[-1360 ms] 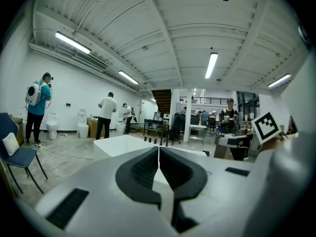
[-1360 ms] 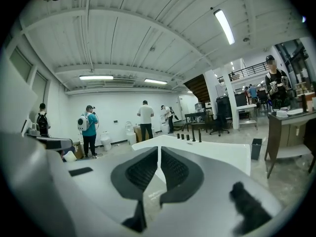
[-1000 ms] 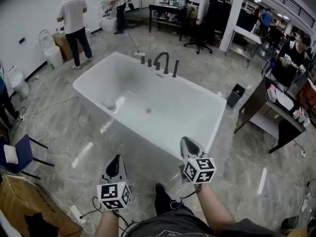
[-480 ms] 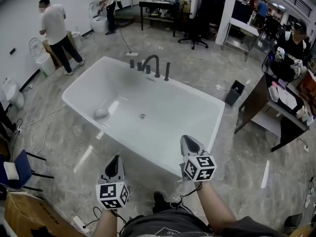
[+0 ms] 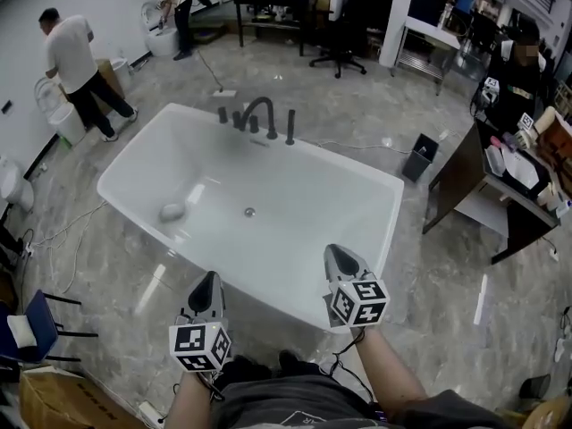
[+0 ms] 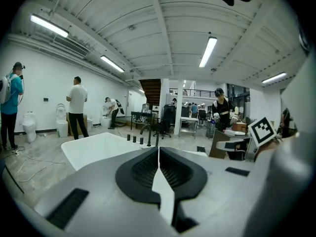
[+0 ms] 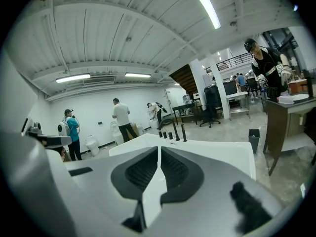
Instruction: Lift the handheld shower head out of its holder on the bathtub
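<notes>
Handheld shower head (image 5: 290, 127): taken to be the slim dark wand in the upper middle of the head view, upright in its holder on the far rim of the bathtub (image 5: 362, 168), just right of the arched faucet (image 5: 259, 113) and the short knobs (image 5: 222, 114). Too small to confirm beyond that. Parked vertically, probably so as to come straight up and out when lifted.

Well apart from both tools, with the whole white basin lying between. Left gripper (image 5: 208, 284), lower left of centre, and right gripper (image 5: 339, 256), lower right of centre: jaws pressed together in both gripper views, nothing between them, nothing held. Carried low and aimed ahead at the tub, likely a plain walking carry, with no call to open until near the fixtures. Right gripper overlapping the near rim in the picture; contact not to be judged, probably none.

Against the frame of a second ago: tub shifted toward the lower left, near rim now down level with the grippers instead of above them. Fixtures slid left from upper centre. Person in white (image 5: 71, 54) pushed toward the upper left corner. Grippers at much the same spots in the picture. Reads as an approach on foot toward the tub, reach for the fixtures not yet begun.
</notes>
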`<state>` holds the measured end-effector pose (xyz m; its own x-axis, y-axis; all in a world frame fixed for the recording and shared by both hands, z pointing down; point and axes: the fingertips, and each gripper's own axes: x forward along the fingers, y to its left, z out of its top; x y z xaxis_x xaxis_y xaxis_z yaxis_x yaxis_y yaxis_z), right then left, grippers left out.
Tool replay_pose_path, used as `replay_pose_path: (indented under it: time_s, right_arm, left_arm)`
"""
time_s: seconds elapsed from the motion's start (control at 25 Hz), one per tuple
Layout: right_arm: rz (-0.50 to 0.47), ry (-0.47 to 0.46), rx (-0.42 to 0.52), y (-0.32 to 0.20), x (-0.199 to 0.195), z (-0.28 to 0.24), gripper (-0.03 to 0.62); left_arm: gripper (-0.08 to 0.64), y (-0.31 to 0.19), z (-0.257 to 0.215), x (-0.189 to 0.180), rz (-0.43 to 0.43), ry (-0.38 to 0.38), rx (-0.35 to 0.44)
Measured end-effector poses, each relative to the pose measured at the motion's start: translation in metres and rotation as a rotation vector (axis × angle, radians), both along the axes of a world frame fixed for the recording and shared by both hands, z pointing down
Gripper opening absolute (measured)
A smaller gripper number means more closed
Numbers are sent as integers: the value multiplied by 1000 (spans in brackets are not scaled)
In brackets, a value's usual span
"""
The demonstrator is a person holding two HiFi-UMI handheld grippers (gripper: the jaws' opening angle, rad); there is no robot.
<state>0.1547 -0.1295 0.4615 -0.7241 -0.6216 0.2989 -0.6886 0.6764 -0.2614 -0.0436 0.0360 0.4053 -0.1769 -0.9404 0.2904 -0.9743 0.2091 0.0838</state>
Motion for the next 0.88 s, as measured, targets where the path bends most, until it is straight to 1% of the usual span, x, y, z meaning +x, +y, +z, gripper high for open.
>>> replay_pose_path:
  time_s: [0.24, 0.44, 0.68, 0.88]
  right_arm:
    - [36, 13, 0, -17, -19, 3, 32]
    - [115, 29, -2, -39, -32, 14, 32]
    - [242, 54, -15, -68, -78, 17, 31]
    - [307, 58, -20, -84, -124, 8, 32]
  left_arm:
    - [20, -32, 4, -27, 51, 29, 7]
    - [20, -74, 14, -55, 135, 57, 32]
    - [20, -129, 18, -116, 253, 83, 34]
    - [20, -159, 18, -170, 304, 111, 22]
